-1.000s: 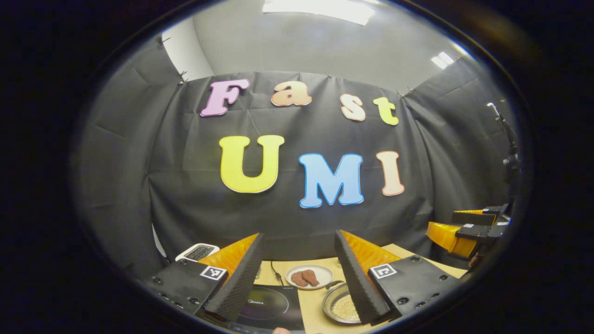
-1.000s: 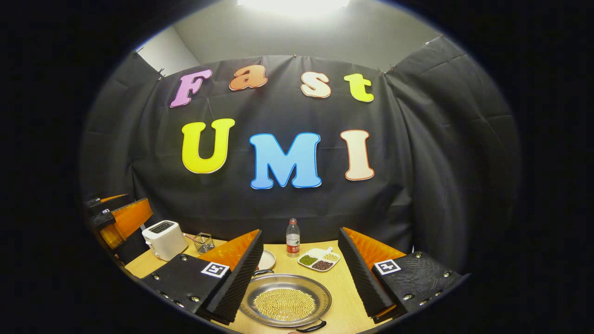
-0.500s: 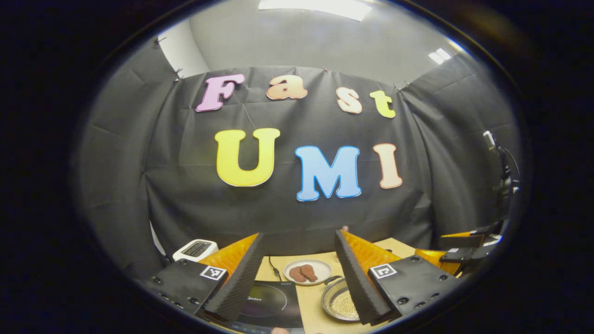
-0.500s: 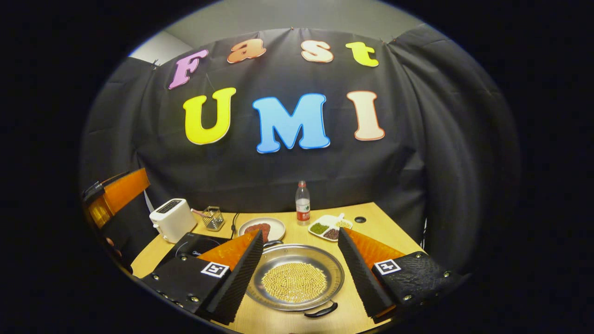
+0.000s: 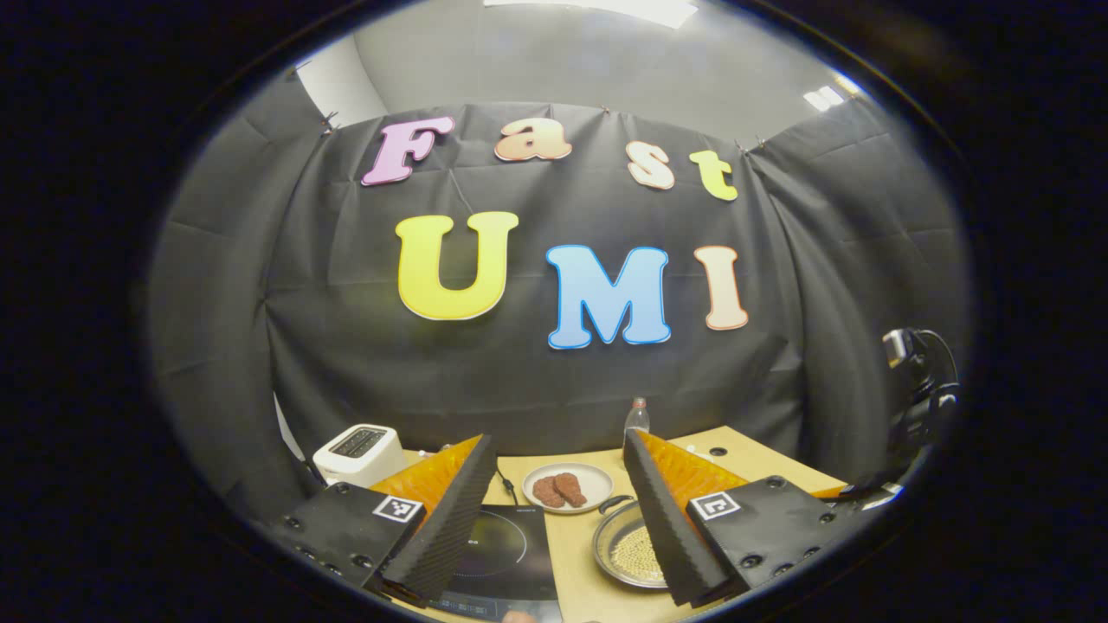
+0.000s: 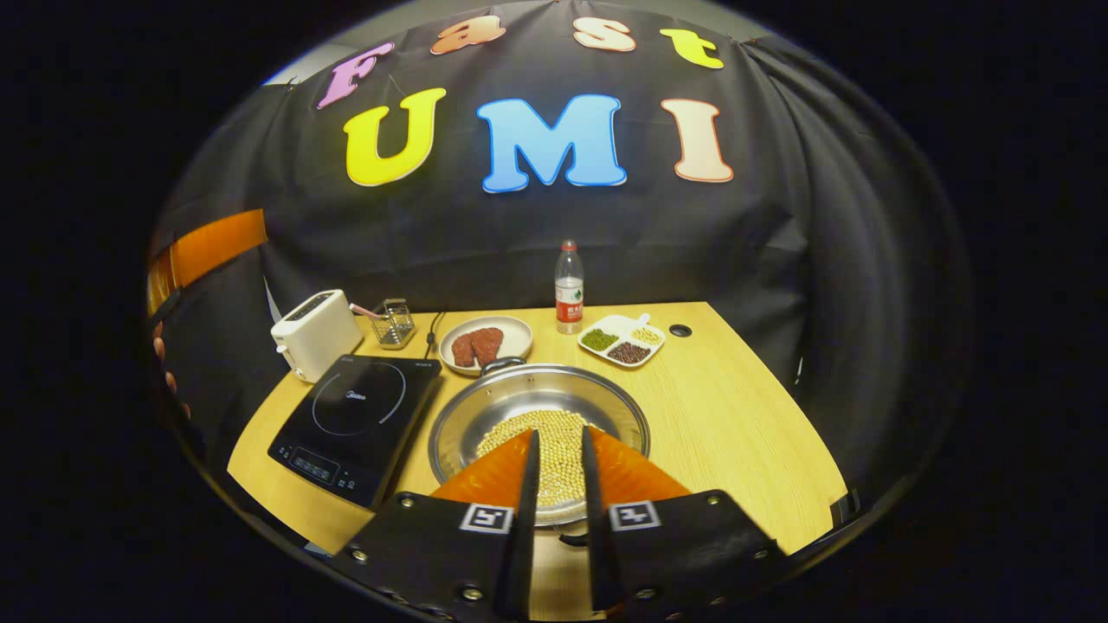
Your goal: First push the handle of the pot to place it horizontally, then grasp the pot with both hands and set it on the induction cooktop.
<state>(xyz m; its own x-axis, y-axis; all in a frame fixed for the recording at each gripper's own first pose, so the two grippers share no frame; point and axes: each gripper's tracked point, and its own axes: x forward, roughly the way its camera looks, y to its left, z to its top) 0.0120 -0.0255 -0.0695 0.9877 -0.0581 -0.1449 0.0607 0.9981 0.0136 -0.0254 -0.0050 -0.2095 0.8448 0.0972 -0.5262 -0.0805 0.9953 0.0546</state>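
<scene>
The pot (image 6: 537,407) is a shallow steel pan holding yellow beans, standing on the wooden table (image 6: 736,433) right of the black induction cooktop (image 6: 355,420). One dark handle (image 6: 502,365) points away from me; the near one sits low between my right fingers. My right gripper (image 6: 559,435) hovers over the pot's near rim, its jaws drawn to a narrow gap with nothing in it. In the left gripper view my left gripper (image 5: 558,441) stands wide open and empty above the cooktop (image 5: 511,554), with the pot (image 5: 628,554) behind its right finger.
Along the back stand a white toaster (image 6: 316,333), a wire basket (image 6: 396,322), a plate of meat (image 6: 485,344), a water bottle (image 6: 569,290) and a divided dish of beans (image 6: 621,339). A hand (image 6: 164,363) shows at the left edge.
My right gripper has tipped down toward the pot and its jaws have closed from wide open to a narrow gap. The left gripper has tilted down slightly and stayed open.
</scene>
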